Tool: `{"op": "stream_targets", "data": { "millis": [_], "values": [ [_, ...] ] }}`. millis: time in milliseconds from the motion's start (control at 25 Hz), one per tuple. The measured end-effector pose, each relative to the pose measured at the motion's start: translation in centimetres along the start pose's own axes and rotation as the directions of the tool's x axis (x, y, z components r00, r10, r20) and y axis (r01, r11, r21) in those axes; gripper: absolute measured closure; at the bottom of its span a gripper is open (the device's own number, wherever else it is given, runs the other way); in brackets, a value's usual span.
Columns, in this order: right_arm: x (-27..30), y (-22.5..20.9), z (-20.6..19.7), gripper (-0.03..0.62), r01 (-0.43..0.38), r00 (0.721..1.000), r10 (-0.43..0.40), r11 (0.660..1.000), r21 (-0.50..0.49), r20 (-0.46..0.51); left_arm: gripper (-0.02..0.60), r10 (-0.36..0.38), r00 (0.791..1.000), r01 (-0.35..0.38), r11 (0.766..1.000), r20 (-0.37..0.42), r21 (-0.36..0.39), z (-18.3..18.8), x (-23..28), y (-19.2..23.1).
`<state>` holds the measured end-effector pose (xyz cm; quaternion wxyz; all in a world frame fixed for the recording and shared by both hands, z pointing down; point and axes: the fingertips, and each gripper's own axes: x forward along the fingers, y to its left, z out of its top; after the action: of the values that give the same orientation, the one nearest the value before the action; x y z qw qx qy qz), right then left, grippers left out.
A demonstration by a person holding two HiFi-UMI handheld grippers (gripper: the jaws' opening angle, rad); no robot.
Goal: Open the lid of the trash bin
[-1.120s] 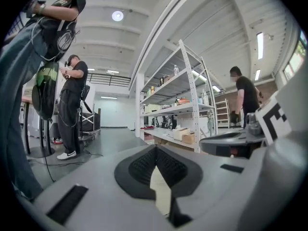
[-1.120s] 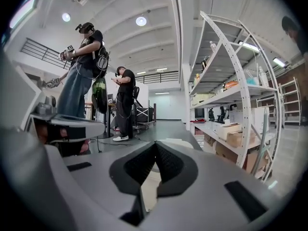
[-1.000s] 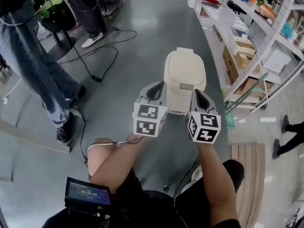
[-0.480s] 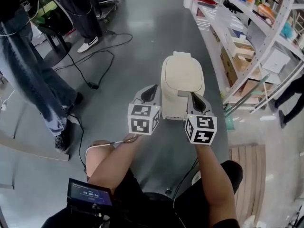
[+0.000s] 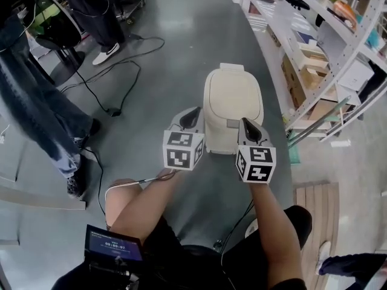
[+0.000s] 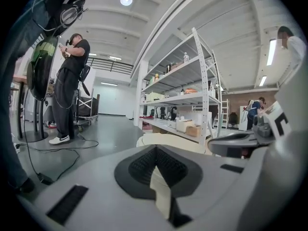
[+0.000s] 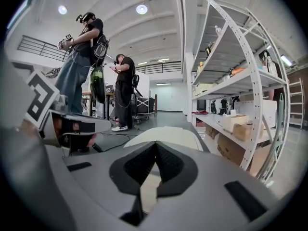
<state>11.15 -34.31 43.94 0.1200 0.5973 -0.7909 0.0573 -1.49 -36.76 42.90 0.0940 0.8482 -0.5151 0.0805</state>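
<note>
A cream trash bin [image 5: 233,104] stands on the grey floor with its lid down flat. Both grippers hover just in front of its near edge. My left gripper [image 5: 191,117] is beside the bin's left front corner, and my right gripper [image 5: 248,125] is over the right front edge by the lid's grey tab. Each is shut with nothing held. In the left gripper view the left gripper [image 6: 155,150] points at the bin's lid [image 6: 180,142] ahead. In the right gripper view the right gripper [image 7: 155,146] has the bin's lid [image 7: 166,135] just beyond its tips.
A white shelf rack [image 5: 338,47] with boxes runs along the right, close to the bin. Black cables [image 5: 103,83] trail over the floor at left. A person's legs [image 5: 36,119] stand at far left, another person [image 5: 100,17] behind. A wooden pallet [image 5: 314,222] lies at lower right.
Both grippers dropped slightly and moved left in the view, staying at the bin's front. The lid stays down. A person walking at the far right has moved on.
</note>
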Motion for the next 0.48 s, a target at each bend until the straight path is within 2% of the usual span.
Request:
{"op": "stream_targets", "data": {
  "millis": [480],
  "values": [
    [1.4,0.5,-2.1,0.589,-0.005,0.999,0.006,1.0,0.015,-0.049,0.582,-0.014,1.0,0.014,1.0,-0.01,0.01,-0.5,1.8,-0.1]
  ]
}}
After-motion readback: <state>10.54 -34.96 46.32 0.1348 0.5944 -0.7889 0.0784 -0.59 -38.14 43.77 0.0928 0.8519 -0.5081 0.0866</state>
